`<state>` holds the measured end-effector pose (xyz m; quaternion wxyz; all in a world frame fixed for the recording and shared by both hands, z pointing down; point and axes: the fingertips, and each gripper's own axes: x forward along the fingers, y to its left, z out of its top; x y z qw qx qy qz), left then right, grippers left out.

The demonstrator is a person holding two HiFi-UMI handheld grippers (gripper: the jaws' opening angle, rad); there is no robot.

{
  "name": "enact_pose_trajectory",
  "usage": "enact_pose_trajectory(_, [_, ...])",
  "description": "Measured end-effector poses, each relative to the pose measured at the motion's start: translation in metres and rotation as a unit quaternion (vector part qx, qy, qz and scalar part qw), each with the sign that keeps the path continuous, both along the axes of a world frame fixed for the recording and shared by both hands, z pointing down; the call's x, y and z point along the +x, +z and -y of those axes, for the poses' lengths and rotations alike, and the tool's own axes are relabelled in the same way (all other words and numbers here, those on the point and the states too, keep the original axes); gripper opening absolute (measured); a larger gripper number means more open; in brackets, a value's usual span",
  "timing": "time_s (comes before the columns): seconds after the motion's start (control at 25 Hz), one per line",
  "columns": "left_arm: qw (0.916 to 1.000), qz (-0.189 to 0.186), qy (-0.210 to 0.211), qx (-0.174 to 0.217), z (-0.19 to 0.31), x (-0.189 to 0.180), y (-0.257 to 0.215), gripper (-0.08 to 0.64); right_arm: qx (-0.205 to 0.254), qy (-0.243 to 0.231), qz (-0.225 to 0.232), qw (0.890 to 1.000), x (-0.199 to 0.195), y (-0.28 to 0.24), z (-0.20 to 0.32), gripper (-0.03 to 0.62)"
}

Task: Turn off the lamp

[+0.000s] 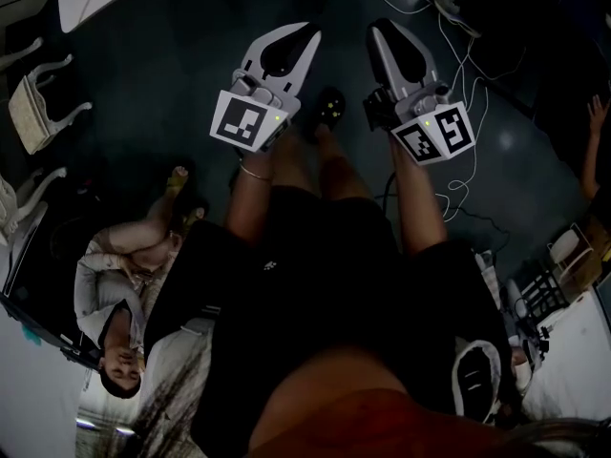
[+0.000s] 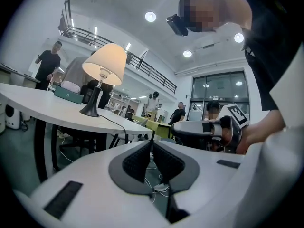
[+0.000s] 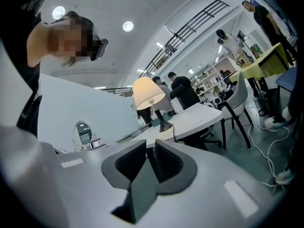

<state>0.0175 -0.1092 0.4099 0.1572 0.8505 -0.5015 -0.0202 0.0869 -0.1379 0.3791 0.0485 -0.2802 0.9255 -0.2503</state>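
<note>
- The lamp (image 2: 105,64) looks lit. Its cream shade glows warm in both gripper views, so I judge that the task's one step, switching it off, is not yet done.
- It stands upright on a dark base near the edge of a long white desk (image 2: 33,109). A teal box (image 2: 69,95) sits just beside it, and a cord (image 2: 116,121) trails from the base across the top.
- Both claws are well apart from the lamp, held low in front of the person and pointing roughly level across the room.
- The left claw (image 1: 304,34) is clenched, its pads meeting at the tips with nothing caught between them.
- The right claw (image 1: 378,29) is released a little. A narrow slit shows between its pads, and it carries nothing.
- What is left, as I judge it, is to close the distance to the desk, find the switch, and work it. I cannot locate the switch in these views.
- The floor (image 1: 153,74) underfoot is dark and smooth. White cables (image 1: 465,60) loop at the upper right and pale chairs (image 1: 38,103) stand at the left edge.
- The room is large and open, with round ceiling lights (image 2: 150,16), a railed upper gallery (image 2: 142,63) and a glazed front at the far end. There are more desks, and several people stand or sit about.
</note>
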Motion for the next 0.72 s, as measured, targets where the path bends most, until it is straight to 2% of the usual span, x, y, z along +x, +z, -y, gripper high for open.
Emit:
enact_pose_trajectory(0.24, [0.9998,0.016,0.002,-0.013,0.004,-0.011,0.021,0.009,0.0,0.017,-0.011,1.0,-0.015,0.021,0.018,0.064])
enact_pose_trajectory(0.48, [0.9995,-0.007,0.032,-0.006,0.015,-0.019,0.018,0.009,0.007,0.025,-0.024,0.999,-0.027,0.024,0.031,0.071])
enact_pose_trajectory(0.72, [0.9988,-0.008,0.048,-0.005,0.026,-0.027,0.017,0.008,0.013,0.026,-0.064,0.997,-0.036,0.035,0.048,0.071])
